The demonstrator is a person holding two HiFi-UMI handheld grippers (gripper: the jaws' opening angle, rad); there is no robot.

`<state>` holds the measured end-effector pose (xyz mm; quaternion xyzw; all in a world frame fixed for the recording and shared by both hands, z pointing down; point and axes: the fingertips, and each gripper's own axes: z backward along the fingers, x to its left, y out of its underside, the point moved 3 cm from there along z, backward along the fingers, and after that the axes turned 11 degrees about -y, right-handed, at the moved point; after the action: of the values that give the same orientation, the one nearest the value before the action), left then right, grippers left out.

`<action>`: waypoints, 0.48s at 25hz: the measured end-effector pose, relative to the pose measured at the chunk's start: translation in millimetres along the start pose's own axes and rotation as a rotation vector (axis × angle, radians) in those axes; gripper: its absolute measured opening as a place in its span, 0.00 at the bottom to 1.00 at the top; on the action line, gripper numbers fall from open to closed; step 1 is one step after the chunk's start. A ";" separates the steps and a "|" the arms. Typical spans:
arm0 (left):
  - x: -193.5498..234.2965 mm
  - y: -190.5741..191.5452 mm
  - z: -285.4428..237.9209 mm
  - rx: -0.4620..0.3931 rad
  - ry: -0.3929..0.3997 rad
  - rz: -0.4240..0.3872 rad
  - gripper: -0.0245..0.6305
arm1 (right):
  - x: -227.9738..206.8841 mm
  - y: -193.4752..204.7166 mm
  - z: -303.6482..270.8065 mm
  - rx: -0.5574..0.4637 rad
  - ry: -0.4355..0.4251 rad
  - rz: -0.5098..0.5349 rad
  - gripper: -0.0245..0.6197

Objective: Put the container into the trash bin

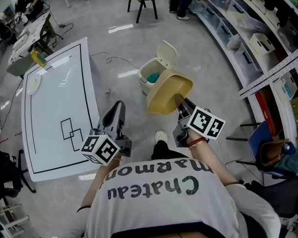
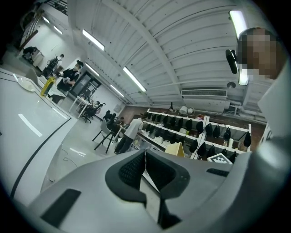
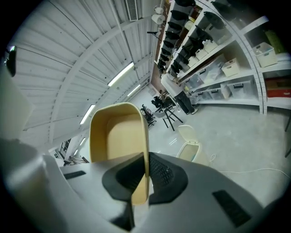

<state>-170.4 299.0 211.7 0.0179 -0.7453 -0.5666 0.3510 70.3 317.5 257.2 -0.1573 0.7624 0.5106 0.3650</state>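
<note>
My right gripper [image 1: 181, 103] is shut on the rim of a tan plastic container [image 1: 168, 92], held in the air on its side, just right of and nearer than a small white trash bin [image 1: 154, 73] with its lid flipped up and something blue inside. In the right gripper view the container [image 3: 119, 136] stands up from the jaws, its empty inside facing me, and the trash bin [image 3: 192, 146] is on the floor beyond. My left gripper [image 1: 115, 116] hangs by the table edge, jaws together and empty; the left gripper view shows them [image 2: 144, 164] pointing up toward the ceiling.
A white table [image 1: 57, 103] with black lines lies at the left, with a plate [image 1: 33, 83] and a yellow item [image 1: 38, 58] at its far end. Curved shelving [image 1: 249, 41] with boxes runs along the right. A cable [image 1: 104, 58] crosses the floor near the bin. A chair [image 1: 265, 144] stands at right.
</note>
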 end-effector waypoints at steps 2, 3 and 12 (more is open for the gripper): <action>0.5 -7.5 -21.8 -0.011 -0.018 0.000 0.08 | -9.5 -18.1 -19.9 0.016 -0.014 -0.005 0.09; 1.3 -12.1 -32.2 -0.018 -0.029 -0.003 0.08 | -12.8 -27.8 -30.6 0.023 -0.023 -0.007 0.09; 2.7 -38.3 -121.3 -0.078 -0.093 -0.010 0.08 | -41.1 -109.7 -108.3 0.051 -0.103 0.015 0.09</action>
<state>-120.7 183.3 193.7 -0.0185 -0.7380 -0.5972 0.3137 122.7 168.1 236.8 -0.1159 0.7565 0.5012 0.4038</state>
